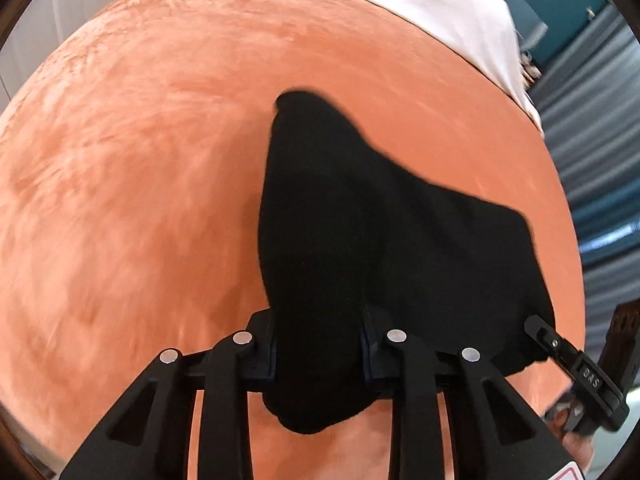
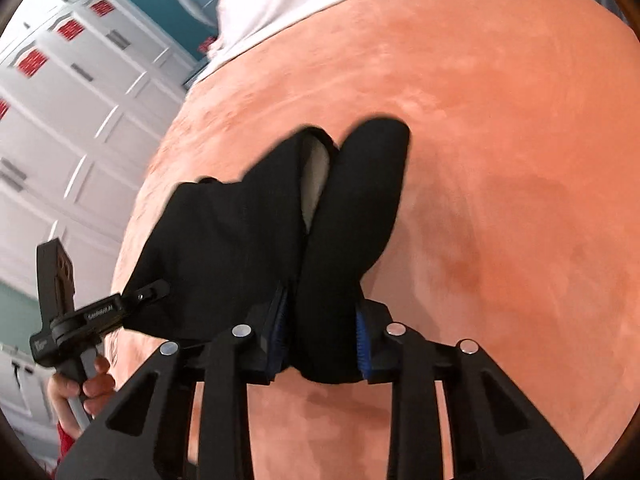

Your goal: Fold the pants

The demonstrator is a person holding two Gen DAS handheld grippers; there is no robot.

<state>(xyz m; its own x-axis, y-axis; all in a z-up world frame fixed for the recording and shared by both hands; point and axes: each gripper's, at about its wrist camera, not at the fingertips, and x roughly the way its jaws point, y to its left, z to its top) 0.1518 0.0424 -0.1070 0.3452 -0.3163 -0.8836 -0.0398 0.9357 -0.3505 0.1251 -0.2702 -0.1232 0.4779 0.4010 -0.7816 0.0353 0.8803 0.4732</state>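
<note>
The black pants (image 1: 360, 232) hang bunched above an orange plush bed cover (image 1: 140, 200). My left gripper (image 1: 320, 352) is shut on a thick fold of the pants. In the right wrist view my right gripper (image 2: 322, 340) is shut on another fold of the pants (image 2: 248, 240), with a light inner lining showing between two folds. Each gripper shows in the other's view: the right one at the pants' right edge (image 1: 560, 348), the left one at the pants' left corner (image 2: 132, 300), held by a hand (image 2: 80, 388).
A white sheet (image 1: 440, 8) lies at the far end of the orange cover (image 2: 500, 160). White panelled cabinets (image 2: 60, 120) stand at the left of the right wrist view. Grey corrugated wall (image 1: 592, 152) runs along the right of the left wrist view.
</note>
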